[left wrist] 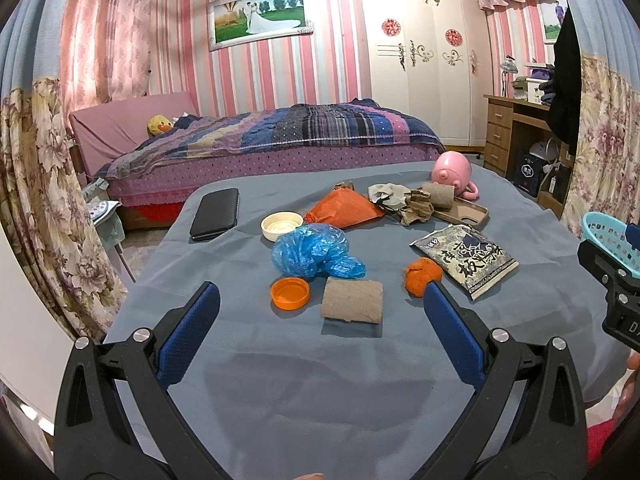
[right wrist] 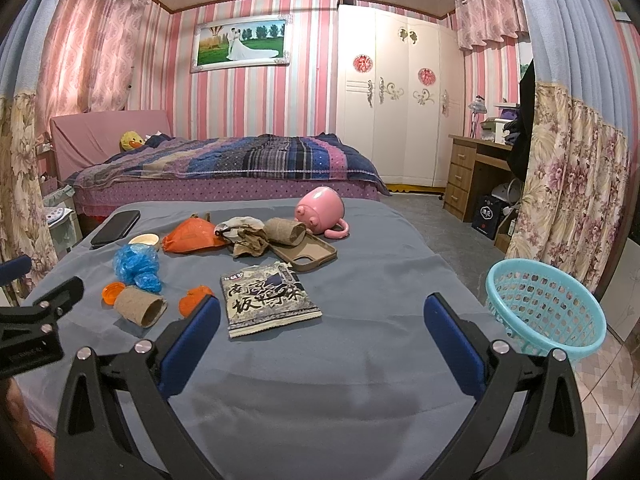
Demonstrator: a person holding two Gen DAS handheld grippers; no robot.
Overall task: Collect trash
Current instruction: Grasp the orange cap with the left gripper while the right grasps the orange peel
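Observation:
Trash lies scattered on a table under a grey-blue cloth [left wrist: 280, 380]. In the left wrist view my left gripper [left wrist: 322, 300] is open, its blue pads either side of a flattened cardboard tube [left wrist: 352, 301] just ahead. Around the tube lie an orange cap [left wrist: 290, 294], a crumpled blue plastic bag [left wrist: 314, 251], orange peel [left wrist: 422, 275] and a black-and-white snack packet [left wrist: 466, 258]. In the right wrist view my right gripper [right wrist: 322, 316] is open and holds nothing, with the snack packet [right wrist: 268, 298] just beyond its fingers. A teal basket [right wrist: 546, 310] stands at the table's right edge.
Farther back lie an orange bag [left wrist: 344, 210], a white lid [left wrist: 282, 226], crumpled brown paper [left wrist: 416, 208], another tube [left wrist: 440, 194], a phone case [left wrist: 466, 214], a black phone [left wrist: 215, 214] and a pink toy kettle [left wrist: 454, 172]. A bed [left wrist: 260, 144] and a wooden desk [right wrist: 476, 176] stand behind.

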